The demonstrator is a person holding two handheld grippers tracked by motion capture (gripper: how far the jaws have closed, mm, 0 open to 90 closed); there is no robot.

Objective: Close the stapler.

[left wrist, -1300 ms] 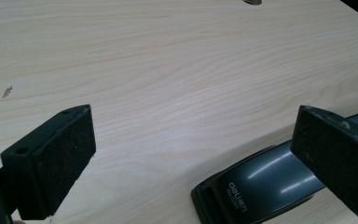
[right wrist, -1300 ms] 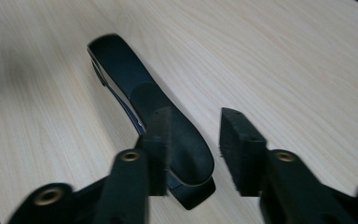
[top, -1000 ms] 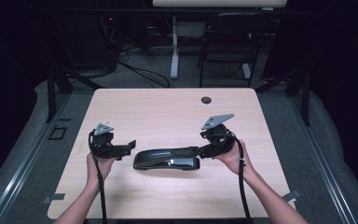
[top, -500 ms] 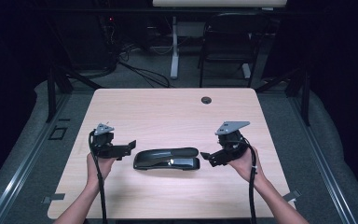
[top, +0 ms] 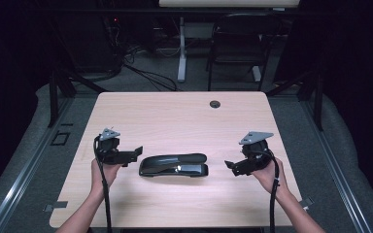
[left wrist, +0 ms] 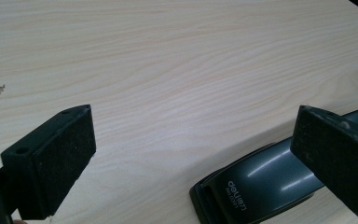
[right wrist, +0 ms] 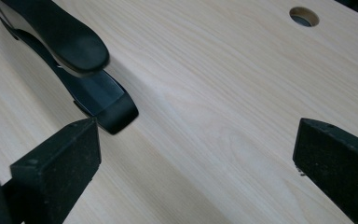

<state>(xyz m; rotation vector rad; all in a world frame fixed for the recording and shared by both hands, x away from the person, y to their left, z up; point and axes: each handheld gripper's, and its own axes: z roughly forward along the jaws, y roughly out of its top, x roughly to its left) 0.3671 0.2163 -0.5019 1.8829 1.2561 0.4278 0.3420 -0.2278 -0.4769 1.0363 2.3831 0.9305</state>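
Observation:
A black stapler (top: 175,165) lies flat on the wooden table (top: 175,116), lengthwise between my two grippers. My left gripper (top: 137,151) hovers just off its left end, open; in the left gripper view (left wrist: 193,114) the stapler's branded end (left wrist: 261,182) lies low beside the right pad, untouched. My right gripper (top: 230,167) stands a short way off the stapler's right end. Its jaws have just been opening and nothing is between them (right wrist: 196,123). In the right gripper view the stapler (right wrist: 74,51) lies beyond the left pad.
A round cable hole (top: 215,104) sits near the table's far edge, also in the right gripper view (right wrist: 304,16). Beyond the table stand a chair (top: 238,43) and loose cables on the floor. Bare wood surrounds the stapler.
My right gripper has drawn back to the right, away from the stapler's right end, and its jaws have widened. The stapler and the left gripper have stayed put.

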